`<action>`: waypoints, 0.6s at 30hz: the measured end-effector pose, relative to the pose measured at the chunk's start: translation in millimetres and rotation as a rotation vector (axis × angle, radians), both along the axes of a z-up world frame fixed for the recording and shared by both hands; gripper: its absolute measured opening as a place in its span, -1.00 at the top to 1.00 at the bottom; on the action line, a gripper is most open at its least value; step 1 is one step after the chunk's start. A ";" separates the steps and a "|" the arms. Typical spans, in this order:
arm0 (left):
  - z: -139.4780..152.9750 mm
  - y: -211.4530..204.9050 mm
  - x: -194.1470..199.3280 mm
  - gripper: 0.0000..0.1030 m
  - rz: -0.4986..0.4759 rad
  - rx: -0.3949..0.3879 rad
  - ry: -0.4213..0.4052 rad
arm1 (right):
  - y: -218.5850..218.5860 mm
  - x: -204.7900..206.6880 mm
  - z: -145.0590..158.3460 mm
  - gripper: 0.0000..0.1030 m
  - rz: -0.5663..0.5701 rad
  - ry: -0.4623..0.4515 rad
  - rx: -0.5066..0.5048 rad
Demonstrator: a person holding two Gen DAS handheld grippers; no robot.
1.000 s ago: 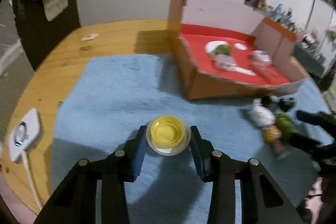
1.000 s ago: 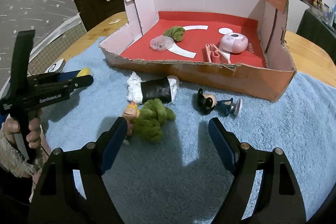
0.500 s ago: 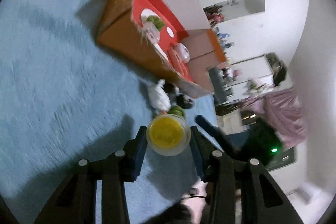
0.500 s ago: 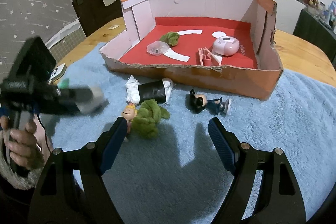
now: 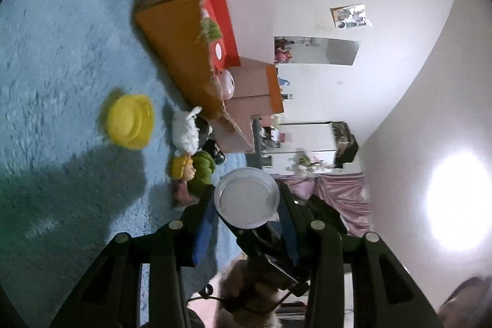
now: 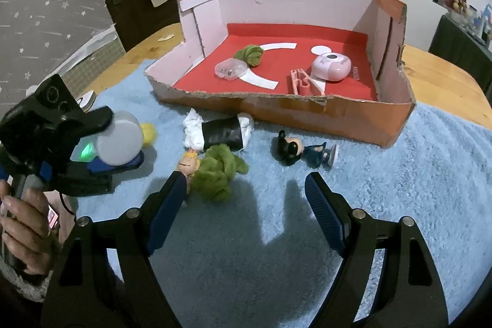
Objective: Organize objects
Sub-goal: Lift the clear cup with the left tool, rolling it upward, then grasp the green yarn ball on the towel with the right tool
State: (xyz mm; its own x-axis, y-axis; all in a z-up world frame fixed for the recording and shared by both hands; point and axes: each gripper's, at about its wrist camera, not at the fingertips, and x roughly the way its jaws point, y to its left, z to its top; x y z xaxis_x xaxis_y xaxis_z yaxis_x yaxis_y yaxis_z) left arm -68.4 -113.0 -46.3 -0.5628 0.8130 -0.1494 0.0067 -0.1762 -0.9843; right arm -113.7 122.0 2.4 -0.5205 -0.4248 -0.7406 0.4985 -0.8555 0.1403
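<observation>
A blue towel (image 6: 399, 189) covers a round wooden table (image 6: 436, 79) near a white wall. The left gripper (image 5: 247, 199) clamps a clear cup (image 5: 247, 197); a yellow lid (image 5: 131, 121) lies on the towel. The right gripper (image 6: 246, 199) hangs open and empty before the red-floored box (image 6: 307, 109).

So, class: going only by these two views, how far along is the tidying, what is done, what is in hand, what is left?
Done: a pink gadget, a green tuft and a clear case lie in the box. In hand: the left gripper holds a clear cup; the right gripper is open and empty. Left on the towel: a yellow lid, two figures, a black bundle.
</observation>
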 end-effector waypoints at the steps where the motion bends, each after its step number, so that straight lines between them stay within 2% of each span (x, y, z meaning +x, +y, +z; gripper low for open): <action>1: 8.8 -2.4 1.2 0.19 0.027 -0.074 0.017 | -1.3 -1.1 -1.3 -0.43 0.000 -0.003 0.002; 2: 21.6 -7.1 3.5 0.19 0.058 -0.149 0.042 | -3.9 -2.2 -2.6 -0.22 0.004 -0.009 0.002; 3: 23.8 -9.6 2.3 0.19 0.075 -0.179 0.055 | -6.5 -2.0 -3.4 -0.16 0.011 -0.011 0.002; 4: 29.2 -11.7 2.1 0.19 0.091 -0.218 0.061 | -8.4 -1.2 -3.9 -0.11 0.019 -0.013 0.002; 6: 38.4 -16.2 1.2 0.19 0.131 -0.350 0.059 | -15.9 -0.5 -7.2 -0.05 0.039 -0.018 0.017; 9: 43.7 -7.7 -3.4 0.19 0.145 -0.479 0.050 | -21.1 -1.9 -10.1 0.02 0.046 -0.025 0.008; 13: 52.0 3.8 -3.6 0.19 0.175 -0.731 0.057 | -25.5 -3.0 -11.9 0.21 0.049 -0.035 0.009; 18: 47.8 12.8 2.9 0.19 0.176 -0.897 0.078 | -27.0 -5.2 -13.2 0.27 0.050 -0.047 -0.004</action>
